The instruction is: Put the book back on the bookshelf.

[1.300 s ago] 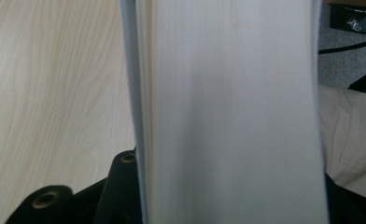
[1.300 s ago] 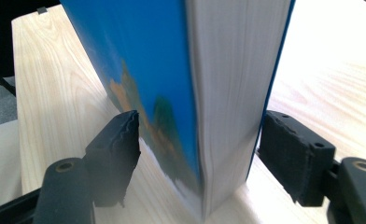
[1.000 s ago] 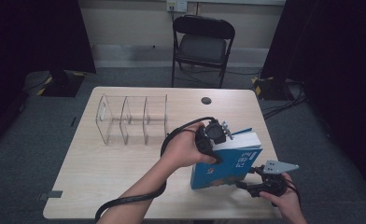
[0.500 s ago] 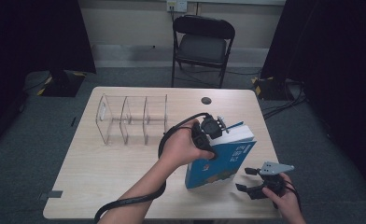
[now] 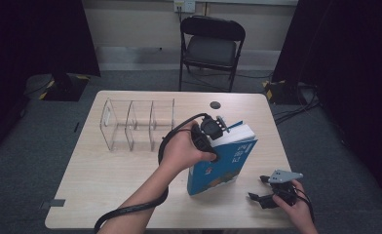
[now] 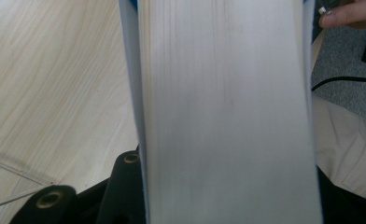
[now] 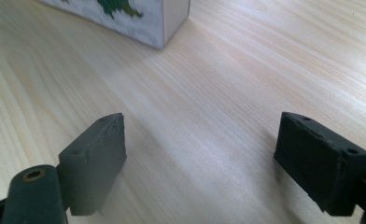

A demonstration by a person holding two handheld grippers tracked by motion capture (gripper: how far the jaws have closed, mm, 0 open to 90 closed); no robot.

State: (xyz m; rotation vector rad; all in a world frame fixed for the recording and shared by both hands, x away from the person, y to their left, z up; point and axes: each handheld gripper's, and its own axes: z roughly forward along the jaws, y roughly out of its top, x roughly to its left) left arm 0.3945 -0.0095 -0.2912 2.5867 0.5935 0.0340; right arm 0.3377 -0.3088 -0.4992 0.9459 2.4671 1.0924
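- Two grippers: left gripper (image 5: 217, 127) clamps the blue book (image 5: 225, 163) standing upright, mid-table (image 5: 106, 170).
- Right gripper (image 5: 263, 197), jaws just opened wide, empty, near the front edge, bare wood ahead.

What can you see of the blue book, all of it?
The book is a thick paperback with a blue cover carrying white lettering and a green and orange picture low on the front. Its white page block faces the left gripper's camera. It stands upright on its bottom edge on the wooden table, leaning slightly, right of the middle. The left gripper clamps it near the top, jaws on both covers. The right gripper sits open beside it, not touching.
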